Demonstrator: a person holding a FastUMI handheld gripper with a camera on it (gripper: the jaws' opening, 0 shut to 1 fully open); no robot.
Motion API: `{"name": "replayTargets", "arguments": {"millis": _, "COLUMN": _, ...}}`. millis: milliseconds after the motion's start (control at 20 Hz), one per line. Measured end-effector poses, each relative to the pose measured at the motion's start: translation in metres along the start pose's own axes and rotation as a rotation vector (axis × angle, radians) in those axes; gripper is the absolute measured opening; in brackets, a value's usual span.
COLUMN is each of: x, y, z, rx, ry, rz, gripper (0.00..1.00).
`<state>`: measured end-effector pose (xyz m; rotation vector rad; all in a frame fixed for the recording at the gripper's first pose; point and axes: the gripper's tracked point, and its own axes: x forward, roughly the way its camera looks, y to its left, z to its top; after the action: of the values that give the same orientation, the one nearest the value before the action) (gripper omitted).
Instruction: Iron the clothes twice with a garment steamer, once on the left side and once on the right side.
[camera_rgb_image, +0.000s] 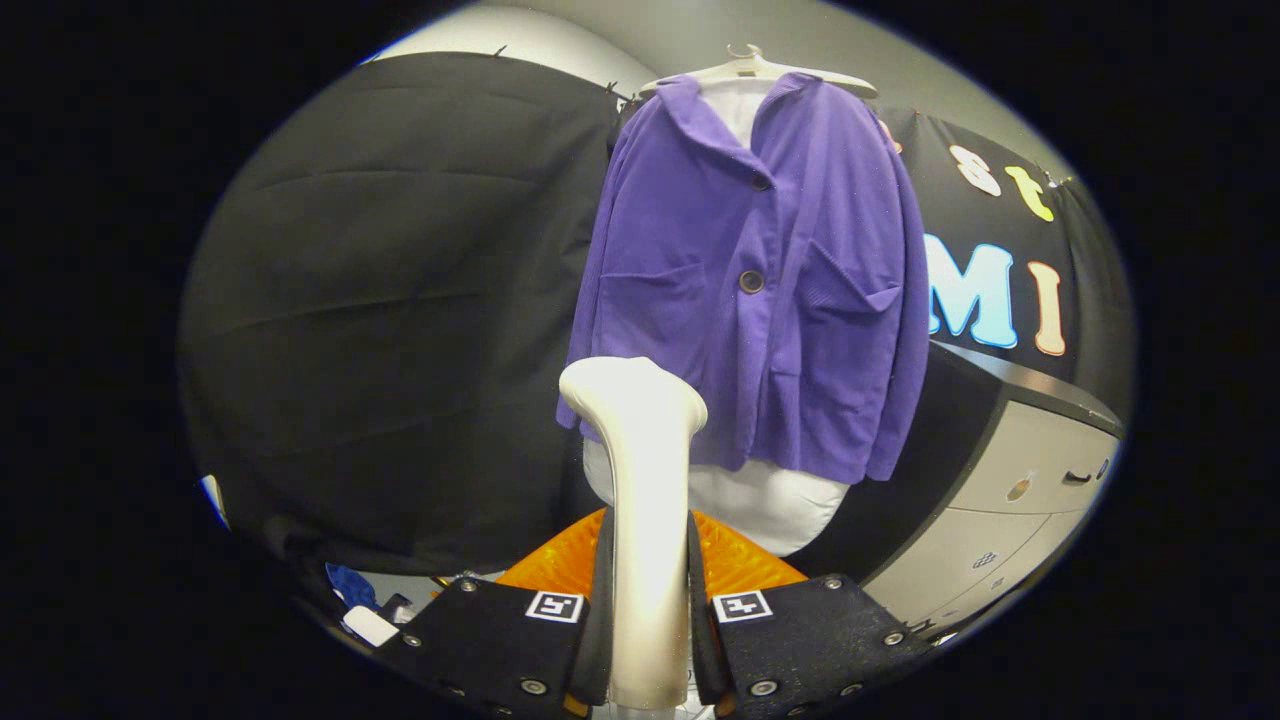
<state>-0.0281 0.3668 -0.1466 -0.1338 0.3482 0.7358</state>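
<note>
Your jacket hangs on a pale hanger, buttoned over a white form whose lower part shows below the hem, in front of the black cloth wall. To the right, beyond the sleeve, a counter with a dark top and pale drawer fronts stands against that wall. Low to the left of your gripper, a few small blue and white items lie on a surface too dim to make out.
</note>
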Motion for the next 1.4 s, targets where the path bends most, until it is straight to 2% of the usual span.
{"name": "replayTargets", "arguments": {"millis": 150, "x": -0.04, "y": -0.033, "z": 0.024, "rx": 0.039, "ry": -0.065, "rz": -0.03, "gripper": 0.33}}
{"name": "replayTargets", "arguments": {"millis": 600, "x": -0.167, "y": -0.151, "z": 0.077, "rx": 0.134, "ry": -0.242, "rz": -0.201, "gripper": 0.33}}
{"name": "replayTargets", "arguments": {"millis": 1000, "x": -0.26, "y": -0.23, "z": 0.089, "rx": 0.16, "ry": -0.355, "rz": -0.333, "gripper": 0.33}}
{"name": "replayTargets", "arguments": {"millis": 1400, "x": -0.315, "y": -0.283, "z": 0.103, "rx": 0.223, "ry": -0.461, "rz": -0.46, "gripper": 0.32}}
